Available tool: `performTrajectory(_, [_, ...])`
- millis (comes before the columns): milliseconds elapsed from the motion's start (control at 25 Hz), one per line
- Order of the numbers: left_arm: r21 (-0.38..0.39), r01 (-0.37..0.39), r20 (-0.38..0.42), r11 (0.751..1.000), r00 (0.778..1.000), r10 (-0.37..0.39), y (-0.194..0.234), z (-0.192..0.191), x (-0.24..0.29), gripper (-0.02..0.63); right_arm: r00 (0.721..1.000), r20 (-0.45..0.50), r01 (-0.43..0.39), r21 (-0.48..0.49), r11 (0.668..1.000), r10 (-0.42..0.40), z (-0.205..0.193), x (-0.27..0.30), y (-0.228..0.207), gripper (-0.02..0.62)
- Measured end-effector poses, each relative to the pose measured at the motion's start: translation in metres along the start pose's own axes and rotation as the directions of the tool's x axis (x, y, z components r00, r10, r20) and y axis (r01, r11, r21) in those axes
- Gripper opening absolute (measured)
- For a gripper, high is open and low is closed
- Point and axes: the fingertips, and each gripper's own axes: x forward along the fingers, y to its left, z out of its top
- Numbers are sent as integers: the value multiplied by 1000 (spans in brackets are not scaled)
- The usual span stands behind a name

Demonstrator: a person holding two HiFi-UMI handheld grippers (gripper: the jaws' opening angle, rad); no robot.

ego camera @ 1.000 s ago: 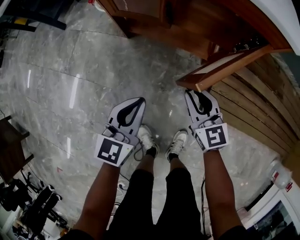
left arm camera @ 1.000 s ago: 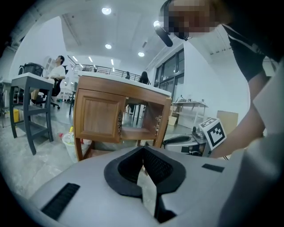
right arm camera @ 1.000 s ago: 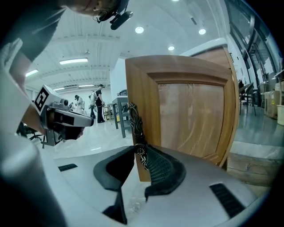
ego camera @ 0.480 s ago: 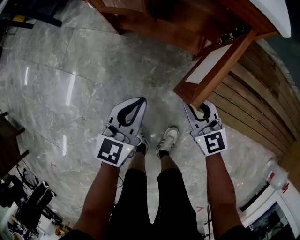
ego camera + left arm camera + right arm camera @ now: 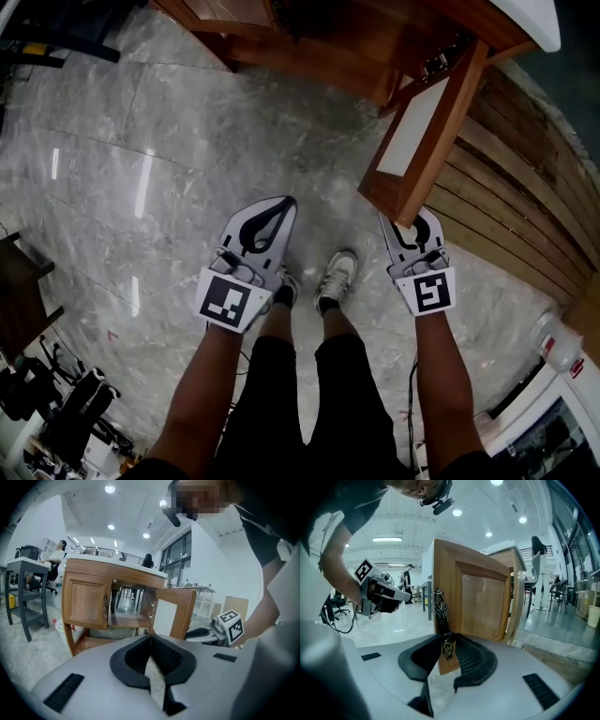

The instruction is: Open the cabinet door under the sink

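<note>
1. Between the jaws of the right gripper [image 5: 447, 641] sits the ornate metal handle [image 5: 439, 609] on the free edge of the cabinet door [image 5: 483, 602]. The gap is narrow and the pads look to be on the handle. The jaws have just eased open a touch with the handle between them.
2. On the other side, the left gripper [image 5: 151, 639] has its jaws together with nothing in them. It is beside the door and not touching it.
3. In the head view the cabinet door [image 5: 422, 131] is swung well out from the cabinet [image 5: 319, 37] under the white sink top [image 5: 530, 19]. It is hinged at the far edge, and its free edge is at the right gripper [image 5: 411, 230]. My read is that it's mostly open, with the last bit of swing left.
4. To do it well, pull along the door's arc, not straight back. Let the wrist turn with the hinge so the handle isn't twisted. The grip looks light, so tighten if it slips, or let go cleanly once the door is open enough.
5. The wooden slats [image 5: 525, 197] are near the door on the right and are likely the limit of the swing. Watch the door edge against them.
6. The shoes [image 5: 337, 277] are on the marble floor [image 5: 141, 141] near the door's lower corner, so mind the feet.
7. The second door [image 5: 86, 599] on the cabinet is closed. The dark table [image 5: 19, 281] is well apart and no issue.
</note>
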Motion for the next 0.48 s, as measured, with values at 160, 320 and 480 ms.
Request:
performTrajectory(160, [-2,10,-10,1000,1000,-10,-3,-2,-1,23,993,-45,111,24,994,-110,-15,-26,-17,109])
performTrajectory(320, [-5,21,-14,1000,1000,-21,-4,-3,-5,23,980,-109,169,-7,986,-169,-32,-49,-24,114])
performTrajectory(480, [-9,29,-11,1000,1000,-30,-5,0,-9,23,967,-125,223,1,975,-221,-28,-59,-18,128])
